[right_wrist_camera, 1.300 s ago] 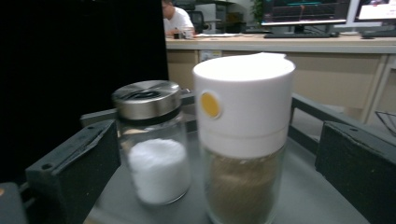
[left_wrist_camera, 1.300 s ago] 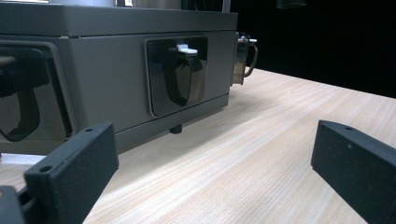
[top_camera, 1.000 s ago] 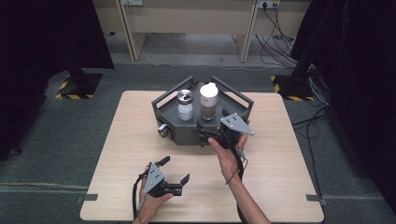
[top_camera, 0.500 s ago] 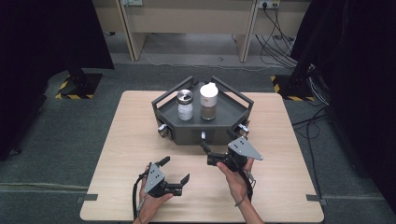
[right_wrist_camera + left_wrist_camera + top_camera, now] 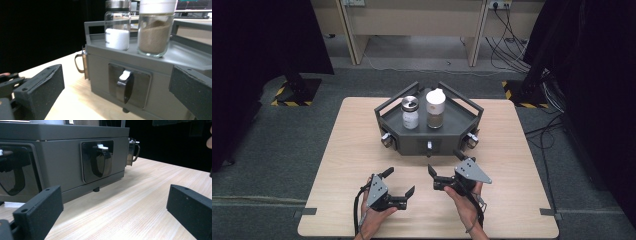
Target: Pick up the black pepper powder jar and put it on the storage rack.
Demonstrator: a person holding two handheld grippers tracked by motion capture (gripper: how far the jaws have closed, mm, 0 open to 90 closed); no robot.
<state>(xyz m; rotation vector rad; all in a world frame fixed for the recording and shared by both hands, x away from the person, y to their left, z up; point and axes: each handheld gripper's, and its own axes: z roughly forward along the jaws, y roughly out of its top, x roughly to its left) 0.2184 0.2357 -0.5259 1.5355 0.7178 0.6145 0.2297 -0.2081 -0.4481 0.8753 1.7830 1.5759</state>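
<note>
I see grey carpet floor (image 5: pixel 287 140) all round light wood table (image 5: pixel 357 145). At 12 o'clock – pale wood desk frame (image 5: pixel 412 20), wall socket (image 5: pixel 498 5) above, black cables (image 5: pixel 507 45) trailing down. Black curtains (image 5: pixel 257 45) at 10 and 2 o'clock. Yellow-black hazard tape (image 5: pixel 287 102) on stand bases at 10 and 2 – even, soft overhead light.

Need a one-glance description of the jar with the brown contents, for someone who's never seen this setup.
On the wooden table sits a dark grey railed tray-box. Two clear jars stand side by side on top of it. Pick the taller jar with the white cap and brown granules; its neighbour is shorter, has a metal lid and holds white powder.
</note>
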